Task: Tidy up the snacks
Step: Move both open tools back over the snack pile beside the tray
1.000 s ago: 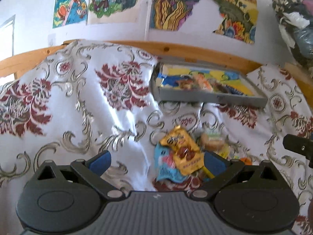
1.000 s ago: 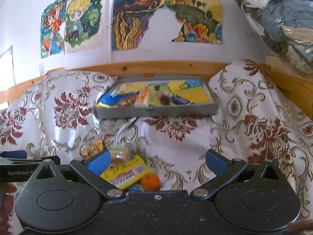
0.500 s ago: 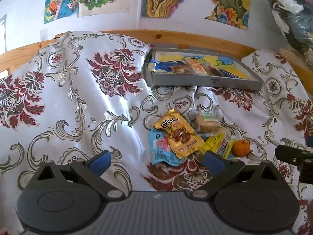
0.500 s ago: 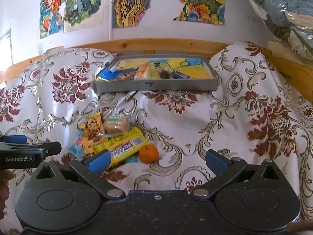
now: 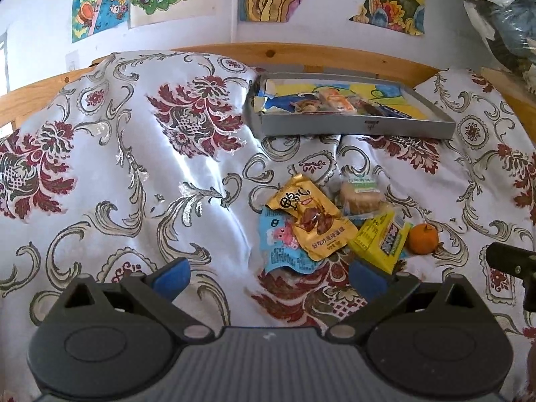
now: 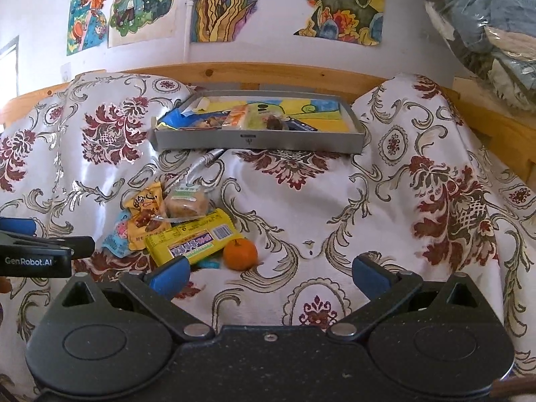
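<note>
Both grippers, left [image 5: 266, 273] and right [image 6: 271, 273], are backing away, fingers apart, empty. Snack pile [image 5: 321, 224] and orange [image 6: 240, 254] are lying near, still waiting; tray [image 6: 258, 140], far, is holding several.

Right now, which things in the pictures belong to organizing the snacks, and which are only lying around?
For the job:
- gray tray
- orange packet
- blue packet
- yellow bar
- wrapped cake
- tangerine

Lying about:
- floral cloth
- wall pictures
- bagged bundle
</note>
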`<state>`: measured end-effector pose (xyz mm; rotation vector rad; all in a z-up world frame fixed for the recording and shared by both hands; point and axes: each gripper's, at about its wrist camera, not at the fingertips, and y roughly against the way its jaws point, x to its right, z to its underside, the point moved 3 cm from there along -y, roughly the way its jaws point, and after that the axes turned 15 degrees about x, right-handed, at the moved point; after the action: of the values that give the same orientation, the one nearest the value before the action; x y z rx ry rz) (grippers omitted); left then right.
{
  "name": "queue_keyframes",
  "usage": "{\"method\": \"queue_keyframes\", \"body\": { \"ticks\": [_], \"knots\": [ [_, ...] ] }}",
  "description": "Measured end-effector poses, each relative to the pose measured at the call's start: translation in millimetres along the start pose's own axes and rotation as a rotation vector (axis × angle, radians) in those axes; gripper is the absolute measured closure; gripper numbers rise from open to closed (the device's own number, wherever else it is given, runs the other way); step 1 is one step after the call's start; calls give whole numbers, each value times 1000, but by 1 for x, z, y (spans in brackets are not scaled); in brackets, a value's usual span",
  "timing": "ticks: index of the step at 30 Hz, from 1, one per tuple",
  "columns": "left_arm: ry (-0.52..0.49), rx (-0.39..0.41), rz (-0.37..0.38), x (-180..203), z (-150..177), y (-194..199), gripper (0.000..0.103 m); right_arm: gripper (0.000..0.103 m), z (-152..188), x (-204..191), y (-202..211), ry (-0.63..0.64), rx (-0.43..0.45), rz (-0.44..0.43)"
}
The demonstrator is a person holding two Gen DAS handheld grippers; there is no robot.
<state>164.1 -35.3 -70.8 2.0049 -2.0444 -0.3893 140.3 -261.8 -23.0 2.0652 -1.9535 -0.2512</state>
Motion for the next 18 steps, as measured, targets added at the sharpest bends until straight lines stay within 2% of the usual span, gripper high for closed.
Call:
{"method": "queue_keyframes", "body": {
  "ticks": [7, 18],
  "knots": [
    [-2, 17, 16, 2, 0, -4, 0, 1, 1, -1, -4, -9, -1, -10],
    [30, -12, 34, 0, 3, -9, 0, 1, 5, 2, -14, -7, -15, -5]
  ]
}}
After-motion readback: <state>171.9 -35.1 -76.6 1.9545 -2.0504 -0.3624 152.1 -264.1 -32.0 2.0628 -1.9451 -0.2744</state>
